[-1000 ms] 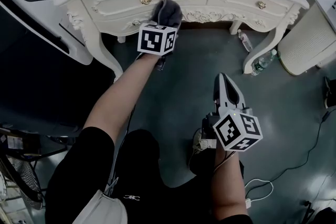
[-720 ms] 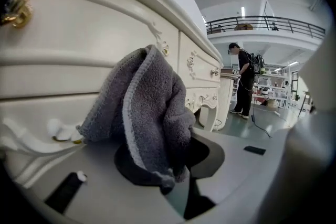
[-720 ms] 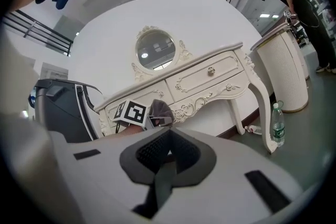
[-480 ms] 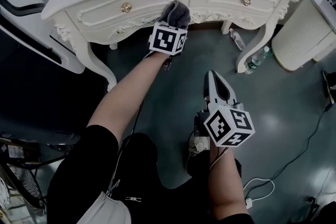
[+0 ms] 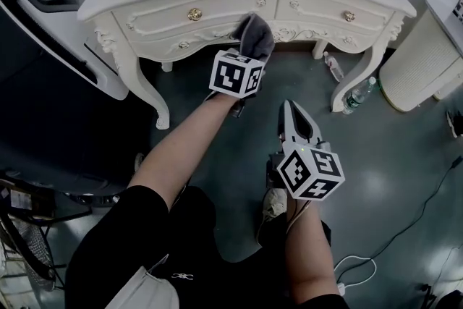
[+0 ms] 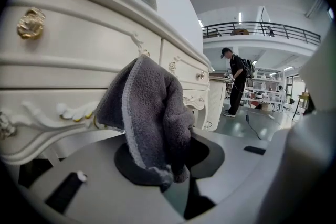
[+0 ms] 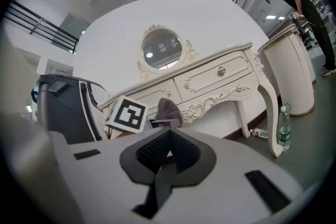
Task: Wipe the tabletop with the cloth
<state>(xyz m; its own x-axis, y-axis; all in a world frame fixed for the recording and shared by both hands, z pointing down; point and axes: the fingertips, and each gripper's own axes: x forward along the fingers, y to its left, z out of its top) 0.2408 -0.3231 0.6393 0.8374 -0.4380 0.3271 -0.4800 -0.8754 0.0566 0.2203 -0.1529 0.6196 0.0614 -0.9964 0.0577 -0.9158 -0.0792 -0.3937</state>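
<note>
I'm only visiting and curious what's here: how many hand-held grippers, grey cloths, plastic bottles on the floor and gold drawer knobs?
Hand-held two-jaw grippers: 2 (left gripper, right gripper)
Grey fleecy cloth: 1
Clear plastic bottles: 2
Round gold drawer knobs: 2
Total: 7

1. Left gripper (image 5: 247,45): marker cube (image 5: 236,73) in black-and-white squares.
2. Right gripper (image 5: 291,109): white tapering body, dark ribbed pads (image 7: 157,150) (same cube).
3. Black short sleeve (image 5: 124,219), black trousers (image 5: 197,222), pale shoe (image 5: 275,203).
</note>
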